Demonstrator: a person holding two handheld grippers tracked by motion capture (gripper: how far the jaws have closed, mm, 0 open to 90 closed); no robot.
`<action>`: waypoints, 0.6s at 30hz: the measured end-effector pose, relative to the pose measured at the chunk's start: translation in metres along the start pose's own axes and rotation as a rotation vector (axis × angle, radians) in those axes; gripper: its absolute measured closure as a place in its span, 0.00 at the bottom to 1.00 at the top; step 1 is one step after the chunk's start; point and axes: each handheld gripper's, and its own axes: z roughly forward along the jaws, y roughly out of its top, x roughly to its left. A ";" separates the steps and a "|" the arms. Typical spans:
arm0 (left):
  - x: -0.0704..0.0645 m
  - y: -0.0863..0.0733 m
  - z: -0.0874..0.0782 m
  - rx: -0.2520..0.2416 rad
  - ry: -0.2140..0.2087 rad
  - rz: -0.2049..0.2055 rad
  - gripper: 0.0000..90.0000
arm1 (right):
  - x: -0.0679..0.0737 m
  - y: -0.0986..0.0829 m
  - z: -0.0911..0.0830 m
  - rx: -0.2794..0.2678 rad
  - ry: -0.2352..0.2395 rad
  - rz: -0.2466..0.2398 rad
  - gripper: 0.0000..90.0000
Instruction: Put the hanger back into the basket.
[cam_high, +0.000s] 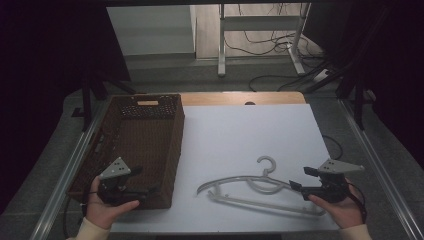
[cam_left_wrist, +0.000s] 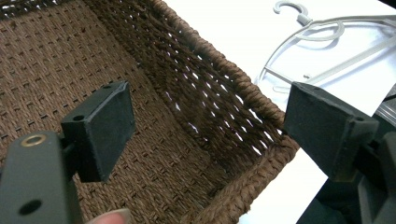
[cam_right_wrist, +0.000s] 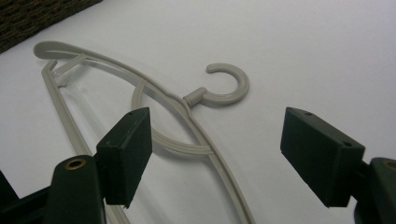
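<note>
White-topped table (cam_high: 240, 135) – brown woven basket (cam_high: 150, 125) at left, pale plastic hanger (cam_high: 250, 187) lying flat near front edge

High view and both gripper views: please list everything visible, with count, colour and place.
hanger: 1, pale grey plastic, flat on the white sheet, near right
basket: 1, dark brown wicker, on the table's left side
white sheet: 1, covers the tabletop
table: 1, wooden edge shows at the far side
cables: several, dark, on the floor beyond
left claw: open, straddling the basket's near right wall
right claw: open, at the hanger's right end
</note>
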 end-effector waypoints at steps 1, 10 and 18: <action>0.000 0.000 0.000 0.000 0.001 0.001 0.18 | 0.000 0.000 0.000 0.001 -0.001 -0.002 0.27; 0.001 0.000 -0.002 -0.011 0.010 -0.003 0.18 | 0.001 0.000 0.002 0.023 -0.009 -0.012 0.28; 0.000 0.000 -0.001 -0.009 -0.002 0.004 0.18 | 0.003 0.002 0.003 0.041 -0.018 -0.025 0.27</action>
